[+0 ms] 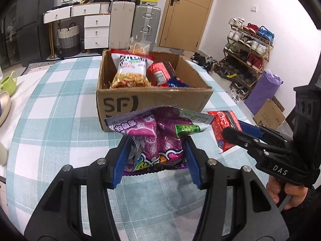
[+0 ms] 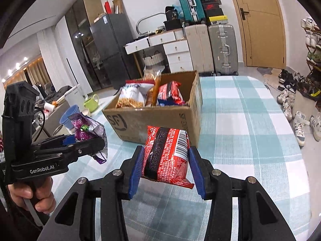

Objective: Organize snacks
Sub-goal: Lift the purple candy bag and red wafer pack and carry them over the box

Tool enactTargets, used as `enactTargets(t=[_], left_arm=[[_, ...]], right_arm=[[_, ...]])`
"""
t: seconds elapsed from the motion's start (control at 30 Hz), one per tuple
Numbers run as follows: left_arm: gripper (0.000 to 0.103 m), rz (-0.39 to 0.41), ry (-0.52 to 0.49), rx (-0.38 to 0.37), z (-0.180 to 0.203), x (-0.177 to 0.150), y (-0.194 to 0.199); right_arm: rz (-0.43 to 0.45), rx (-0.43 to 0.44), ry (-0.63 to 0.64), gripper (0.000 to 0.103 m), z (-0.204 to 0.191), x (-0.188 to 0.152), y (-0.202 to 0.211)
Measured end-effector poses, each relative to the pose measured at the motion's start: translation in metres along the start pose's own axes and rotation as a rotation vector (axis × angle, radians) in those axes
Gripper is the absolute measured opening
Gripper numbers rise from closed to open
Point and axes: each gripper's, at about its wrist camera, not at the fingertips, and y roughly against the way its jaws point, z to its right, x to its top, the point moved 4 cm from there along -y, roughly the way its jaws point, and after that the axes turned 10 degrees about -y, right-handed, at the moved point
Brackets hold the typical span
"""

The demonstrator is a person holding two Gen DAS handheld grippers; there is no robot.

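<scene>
Pinching a purple bag (image 1: 154, 140) between blue pads (image 1: 120, 160), the left gripper (image 1: 155, 160) is holding it off the table (image 1: 60, 104), its fingers clamped on the bag's crinkled sides. A second small packet with a green label (image 1: 186, 129) is sticking out beside the purple bag at the same grip; whether the pads are pressing it too cannot be told. In the right wrist view the same gripper is showing from the side, with a hand (image 2: 30, 192) wrapped around its handle.

The right gripper (image 2: 166, 168) is squeezing a red packet (image 2: 166, 154), its pads (image 2: 136, 172) pressing on both sides of the wrapper, barcode facing up and to the right. The packet is hanging above the checked cloth, just in front of the box (image 2: 160, 118). In the left wrist view it is sitting to the right of the purple bag, near it but apart.

The cardboard box is standing open on the table beyond both grippers. Inside it, a noodle-snack bag (image 1: 130, 72) is leaning at the left, a red pack (image 1: 160, 72) is lying beside it, and a blue wrapper (image 1: 176, 83) is peeking out at the right. A clear bag (image 1: 139, 47) is poking up at the far wall of the box.

A green watering can (image 1: 9, 83) is sitting at the table's left edge, well apart from the box.
</scene>
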Motion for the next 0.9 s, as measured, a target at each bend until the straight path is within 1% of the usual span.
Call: enactTargets(t=[0.2,0.4,0.63,0.67,0.9], left_arm=[[0.050,0.029,-0.022,0.020,-0.004,0.017,0.014],[0.050,0.049,-0.040,0.041,-0.010,0.038,0.018],[0.050,0.067,-0.052,0.055,-0.015,0.062,0.013],[0.050,0.050,-0.052,0.048,-0.015,0.064,0.011],[0.050,0.035,-0.068,0.048,-0.018,0.081,-0.011]], right_arm=[[0.026,0.019,0.007,0.045,-0.005,0.017,0.000],[0.038,0.029,0.019,0.045,-0.012,0.034,-0.009],[0.037,0.033,0.041,0.046,-0.017,0.050,-0.026],[0.038,0.032,0.044,0.046,-0.018,0.053,-0.029],[0.037,0.038,0.062,0.046,-0.023,0.071,-0.049]])
